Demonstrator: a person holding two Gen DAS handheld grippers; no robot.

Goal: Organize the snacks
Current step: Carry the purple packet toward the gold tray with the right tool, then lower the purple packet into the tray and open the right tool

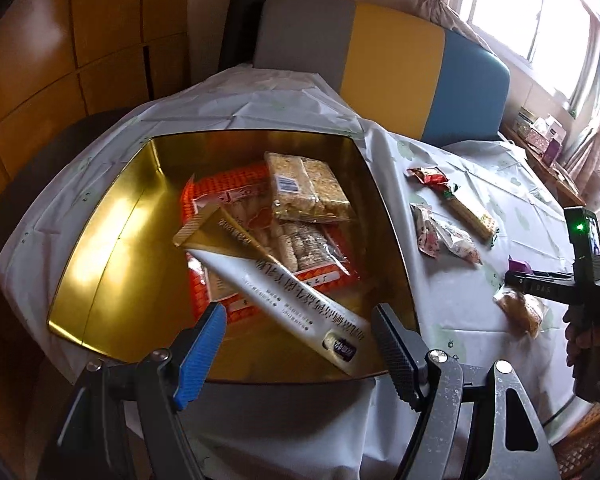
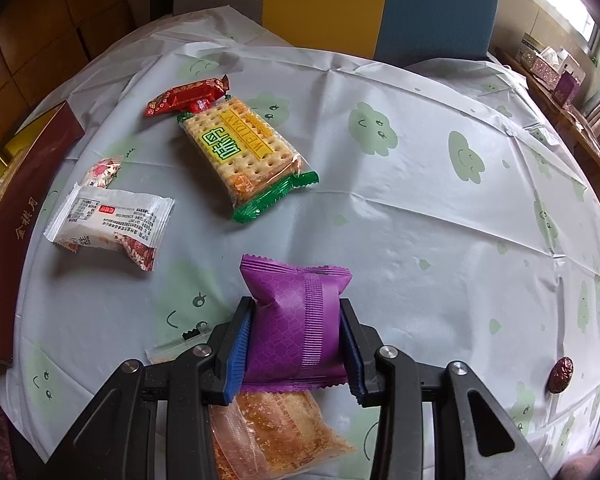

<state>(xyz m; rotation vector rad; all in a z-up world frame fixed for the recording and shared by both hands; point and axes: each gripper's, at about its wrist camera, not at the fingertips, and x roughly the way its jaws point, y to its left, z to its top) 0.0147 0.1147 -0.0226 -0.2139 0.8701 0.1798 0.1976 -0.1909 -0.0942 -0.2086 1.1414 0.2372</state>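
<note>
Daylit window (image 1: 540, 12), wood-panelled wall (image 1: 60, 60), grey-yellow-blue chair (image 1: 380, 64) behind table.

— That tin (image 1: 100, 248)?
— Gold metal, mirror-glossy inside.
— The tablecloth (image 2: 420, 200)?
— Thin plastic, creased, faint sheen.
— The purple packet (image 2: 296, 320)?
— Matt foil, ribbed seam.
— Gripper pads (image 2: 236, 360)?
— Ridged blue rubber.

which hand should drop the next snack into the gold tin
Right, probably: the right gripper is already shut on the purple packet, while the left gripper hangs open and empty over the gold tin.

Left gripper (image 1: 296, 326): gray metal arms w/ silver screws, blue & black jaws.
</note>
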